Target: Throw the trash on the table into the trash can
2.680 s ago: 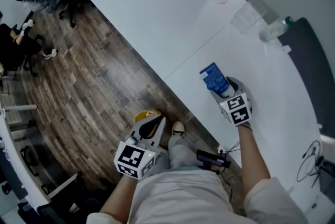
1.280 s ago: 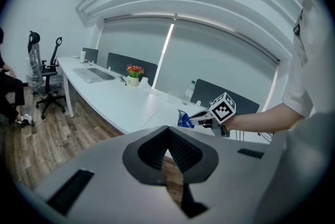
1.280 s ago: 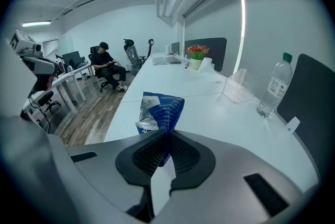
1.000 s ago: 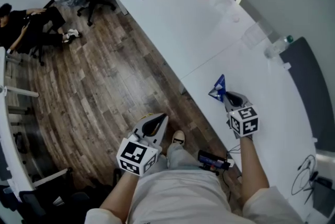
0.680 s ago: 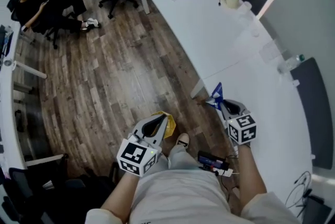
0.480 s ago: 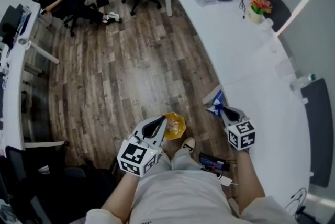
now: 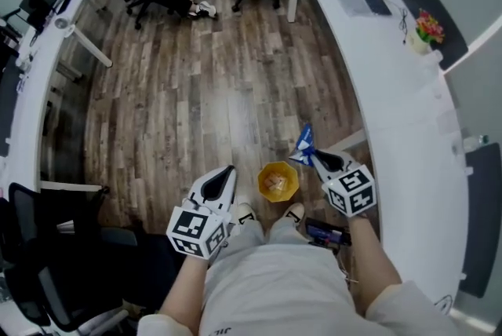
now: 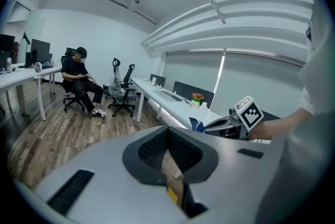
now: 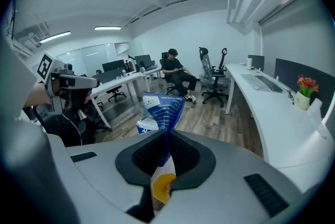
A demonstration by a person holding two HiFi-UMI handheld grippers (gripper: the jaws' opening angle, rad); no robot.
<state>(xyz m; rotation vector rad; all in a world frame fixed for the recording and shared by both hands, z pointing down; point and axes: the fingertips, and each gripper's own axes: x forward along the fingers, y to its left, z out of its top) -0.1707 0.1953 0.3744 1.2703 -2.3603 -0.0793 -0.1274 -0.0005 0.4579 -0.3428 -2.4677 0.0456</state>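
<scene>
Now in the carry step, the right gripper [image 7: 315, 158] pinches a crinkled blue plastic snack bag [image 7: 303, 144]. The small yellow trash can [image 7: 277, 181] sits just below-left. Next, centre over it and release. The left gripper [image 7: 226, 172] is pressed together, seemingly empty.

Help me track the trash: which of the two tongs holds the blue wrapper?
The right tongs: a blue snack wrapper is pinched between them and sticks out ahead, while the left tongs show nothing protruding.
</scene>
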